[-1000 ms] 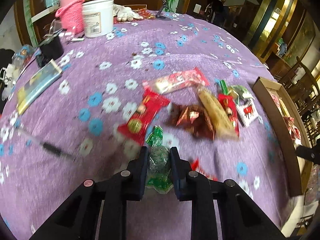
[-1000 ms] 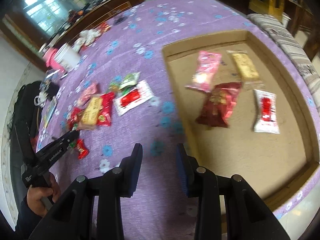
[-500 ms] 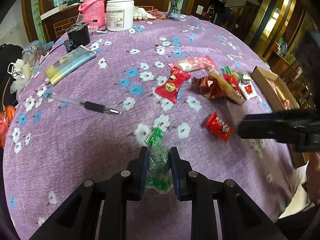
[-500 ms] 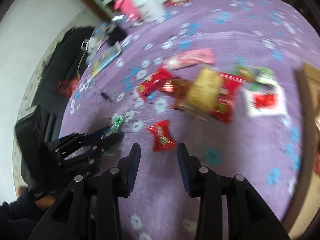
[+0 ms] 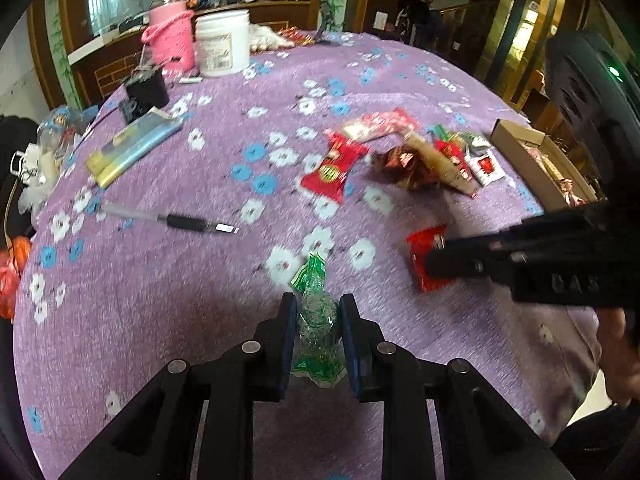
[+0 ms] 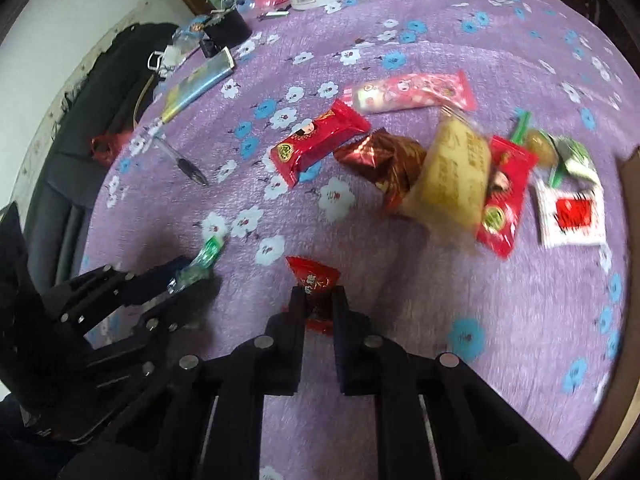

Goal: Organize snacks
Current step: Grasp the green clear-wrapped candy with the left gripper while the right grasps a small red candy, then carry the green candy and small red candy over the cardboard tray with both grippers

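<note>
Pinching the small red candy (image 6: 314, 280) near the cardboard tray (image 5: 516, 140), the right claw (image 6: 318, 300) should lift straight off the worktop (image 6: 400, 288); the left claw (image 5: 316, 320) grips a green-wrapped candy (image 5: 316, 316) just beside it.

Both grippers, the left gripper (image 5: 316, 320) and the right gripper (image 6: 318, 304), are matte black plastic with silver round screws; blue pads line the left jaws.

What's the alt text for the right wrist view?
The right tool is shut on a small red candy on a purple floral tablecloth. At left, the left tool grips a green candy; more snacks lie beyond.
</note>
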Motion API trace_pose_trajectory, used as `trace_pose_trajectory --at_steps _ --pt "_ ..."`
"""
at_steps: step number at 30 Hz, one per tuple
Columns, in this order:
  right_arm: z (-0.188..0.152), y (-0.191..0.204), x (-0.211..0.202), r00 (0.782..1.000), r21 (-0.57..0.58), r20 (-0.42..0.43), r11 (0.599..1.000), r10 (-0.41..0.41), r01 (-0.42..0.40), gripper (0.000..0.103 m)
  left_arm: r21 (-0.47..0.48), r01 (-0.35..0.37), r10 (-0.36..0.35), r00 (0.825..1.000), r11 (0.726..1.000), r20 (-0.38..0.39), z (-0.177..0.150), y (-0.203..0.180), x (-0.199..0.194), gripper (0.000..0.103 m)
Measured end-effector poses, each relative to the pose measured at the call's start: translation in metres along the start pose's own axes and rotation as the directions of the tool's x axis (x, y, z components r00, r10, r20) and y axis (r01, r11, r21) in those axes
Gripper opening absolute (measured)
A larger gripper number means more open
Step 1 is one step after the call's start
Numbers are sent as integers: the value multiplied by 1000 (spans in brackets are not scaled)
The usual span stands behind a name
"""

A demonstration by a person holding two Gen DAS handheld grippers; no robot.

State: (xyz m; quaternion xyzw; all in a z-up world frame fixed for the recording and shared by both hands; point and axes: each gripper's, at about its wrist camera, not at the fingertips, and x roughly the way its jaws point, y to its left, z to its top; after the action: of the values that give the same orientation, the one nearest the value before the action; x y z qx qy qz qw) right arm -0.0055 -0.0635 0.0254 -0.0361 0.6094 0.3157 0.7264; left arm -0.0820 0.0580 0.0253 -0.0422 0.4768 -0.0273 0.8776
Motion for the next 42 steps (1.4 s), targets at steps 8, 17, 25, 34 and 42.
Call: trace_pose_trajectory --at_steps 8,17,25,34,42 --pt "-16 -20 -40 996 74 86 997 2 -9 12 90 14 -18 999 996 36 18 -32 -3 22" --pt "-36 -55 -72 989 157 148 988 -11 -13 12 155 32 -38 999 987 37 27 -68 -4 22" --pt "-53 -79 -96 983 193 182 981 -19 -17 12 180 33 -42 998 983 45 32 -97 -7 22" --pt "-75 -116 -127 975 264 219 964 -33 -27 12 200 63 -75 996 978 51 41 -135 -12 22" --pt "-101 -163 -154 962 364 262 931 -72 -29 12 285 107 -126 991 953 47 54 -189 -13 22"
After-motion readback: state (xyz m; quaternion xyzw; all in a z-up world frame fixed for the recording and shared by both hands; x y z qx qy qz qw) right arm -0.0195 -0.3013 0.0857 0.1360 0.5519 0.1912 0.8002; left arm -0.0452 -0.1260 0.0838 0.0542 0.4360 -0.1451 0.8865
